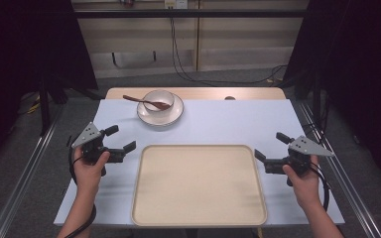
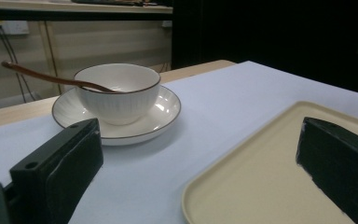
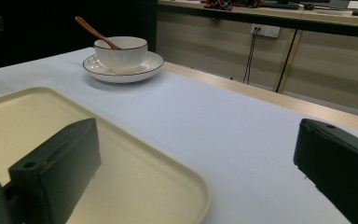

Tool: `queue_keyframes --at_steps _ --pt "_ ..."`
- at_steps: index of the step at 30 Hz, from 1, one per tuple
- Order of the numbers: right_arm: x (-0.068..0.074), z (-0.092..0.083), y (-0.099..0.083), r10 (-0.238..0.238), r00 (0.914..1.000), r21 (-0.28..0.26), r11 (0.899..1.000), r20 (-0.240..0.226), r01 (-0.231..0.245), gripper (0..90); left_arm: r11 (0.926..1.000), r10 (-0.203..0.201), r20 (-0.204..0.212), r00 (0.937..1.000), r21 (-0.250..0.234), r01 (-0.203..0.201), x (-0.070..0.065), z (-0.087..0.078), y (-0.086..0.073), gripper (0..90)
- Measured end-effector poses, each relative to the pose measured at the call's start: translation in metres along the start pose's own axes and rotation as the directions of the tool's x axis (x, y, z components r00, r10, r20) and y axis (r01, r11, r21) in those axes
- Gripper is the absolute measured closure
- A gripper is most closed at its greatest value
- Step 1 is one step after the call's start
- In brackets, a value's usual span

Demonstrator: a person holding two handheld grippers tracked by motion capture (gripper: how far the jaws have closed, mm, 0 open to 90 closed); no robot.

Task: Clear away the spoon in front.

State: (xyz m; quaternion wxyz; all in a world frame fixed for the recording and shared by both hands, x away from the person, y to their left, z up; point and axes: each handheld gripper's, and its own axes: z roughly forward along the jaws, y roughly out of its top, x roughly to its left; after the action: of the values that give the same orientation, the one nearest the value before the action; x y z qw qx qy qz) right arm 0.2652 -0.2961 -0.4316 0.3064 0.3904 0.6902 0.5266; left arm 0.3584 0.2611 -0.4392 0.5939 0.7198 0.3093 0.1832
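Flanking an empty cream tray (image 1: pixel 198 186) on the pale surface (image 1: pixel 238 124), the left gripper (image 1: pixel 119 140) and right gripper (image 1: pixel 269 148) hover with fingers spread wide, holding nothing. From the left gripper view, a white bowl (image 2: pixel 118 91) sits on its saucer (image 2: pixel 165 112), a wooden spoon (image 2: pixel 42 74) leaning inside; lifting by the saucer rim likely keeps it steady. From the right gripper view, the set stands well beyond the tray's far corner.
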Motion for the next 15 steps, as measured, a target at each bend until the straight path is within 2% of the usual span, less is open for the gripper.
queue_keyframes --at_steps 1,2,3,8,9,10,12,15 --pt "0.001 0.000 0.000 -0.001 0.9999 -0.003 1.000 0.014 0.001 0.4 0.9998 -0.019 -0.032 0.9993 0.003 0.019 0.004 0.003 -0.001 0.5" --pt "0.001 0.000 0.000 -0.001 0.9999 -0.003 1.000 0.014 0.001 0.4 0.9998 -0.019 -0.032 0.9993 0.003 0.019 0.004 0.003 -0.001 0.5" --pt "0.000 0.000 0.000 -0.007 0.9999 -0.004 1.000 0.008 0.007 0.4 0.9988 -0.049 -0.042 0.9979 -0.010 0.049 0.005 0.006 -0.002 0.5" --pt "0.002 0.000 -0.001 -0.007 0.9999 0.004 1.000 0.016 0.006 0.6 0.9992 -0.040 -0.069 0.9968 0.002 0.040 0.013 0.012 -0.002 0.5" --pt "0.002 0.000 -0.001 -0.007 0.9999 0.002 1.000 0.008 0.007 0.6 0.9989 -0.046 -0.057 0.9973 -0.001 0.046 0.015 0.013 -0.002 0.5" --pt "0.002 0.000 -0.001 -0.008 1.0000 0.004 1.000 0.006 0.008 0.6 0.9992 -0.040 -0.076 0.9963 0.005 0.041 0.017 0.014 -0.001 0.5" --pt "0.003 0.000 -0.001 -0.006 1.0000 0.006 1.000 -0.001 0.006 0.7 0.9987 -0.051 -0.071 0.9962 -0.010 0.050 0.021 0.018 0.000 0.5" --pt "0.004 0.000 -0.001 -0.011 0.9999 0.007 1.000 -0.005 0.011 0.9 0.9987 -0.050 -0.094 0.9943 -0.001 0.050 0.025 0.024 0.002 0.5"
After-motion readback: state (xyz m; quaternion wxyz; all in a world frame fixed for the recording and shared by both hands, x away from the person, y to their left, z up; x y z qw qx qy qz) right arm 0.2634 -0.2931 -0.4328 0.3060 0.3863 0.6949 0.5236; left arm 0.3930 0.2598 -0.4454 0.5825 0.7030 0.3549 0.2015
